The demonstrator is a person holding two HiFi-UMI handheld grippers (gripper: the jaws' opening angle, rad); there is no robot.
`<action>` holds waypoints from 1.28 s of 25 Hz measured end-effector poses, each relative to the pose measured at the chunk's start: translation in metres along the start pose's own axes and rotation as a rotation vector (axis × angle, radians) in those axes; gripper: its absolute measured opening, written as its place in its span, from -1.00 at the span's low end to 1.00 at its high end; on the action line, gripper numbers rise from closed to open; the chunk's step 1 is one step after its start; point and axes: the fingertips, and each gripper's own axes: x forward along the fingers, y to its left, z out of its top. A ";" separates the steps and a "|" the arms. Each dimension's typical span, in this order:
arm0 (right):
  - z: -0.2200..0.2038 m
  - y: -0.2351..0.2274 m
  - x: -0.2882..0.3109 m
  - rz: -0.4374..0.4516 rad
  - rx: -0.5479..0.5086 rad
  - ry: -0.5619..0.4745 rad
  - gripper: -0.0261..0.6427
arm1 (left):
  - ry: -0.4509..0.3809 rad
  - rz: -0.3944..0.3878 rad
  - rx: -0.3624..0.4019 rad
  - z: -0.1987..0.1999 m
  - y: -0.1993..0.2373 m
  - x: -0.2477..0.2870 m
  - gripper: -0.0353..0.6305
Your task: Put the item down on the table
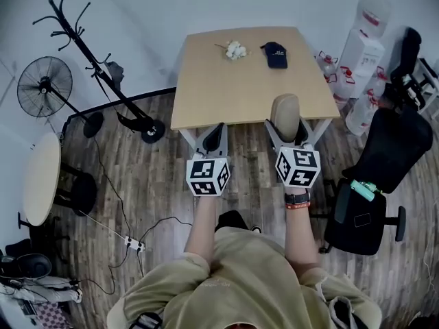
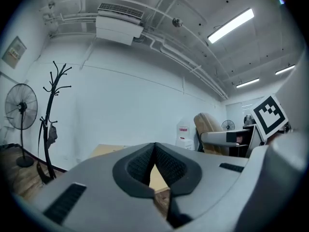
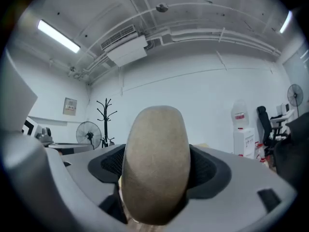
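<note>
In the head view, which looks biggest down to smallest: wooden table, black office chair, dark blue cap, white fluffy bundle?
1. Light wooden table.
2. Black office chair, though nearer the camera, so unsure.
3. Dark blue cap.
4. White fluffy bundle, nearly the cap's size.

Matt, rough cloth on item point(image 3: 154, 163); table point(image 1: 240, 94) smooth light wood; floor point(image 1: 151, 184) wood planks.

A dark cap point(image 1: 276, 54) and a small white bundle point(image 1: 235, 49) lie apart near the far edge of the table point(image 1: 226, 94). On the wooden floor point(image 1: 158, 184), a coat rack point(image 1: 103, 74) and fan point(image 1: 45, 88) stand left, a black office chair point(image 1: 384, 163) right.
</note>
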 end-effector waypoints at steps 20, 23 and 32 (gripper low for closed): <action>0.008 -0.030 0.200 0.028 0.012 0.026 0.28 | -0.033 0.000 -0.015 0.013 0.100 0.176 -0.82; 0.012 -0.031 0.243 0.021 0.021 0.031 0.28 | -0.036 -0.014 -0.016 0.022 0.125 0.213 -0.82; 0.014 -0.045 0.338 -0.014 0.058 0.075 0.28 | -0.010 -0.050 -0.041 0.028 0.180 0.298 -0.82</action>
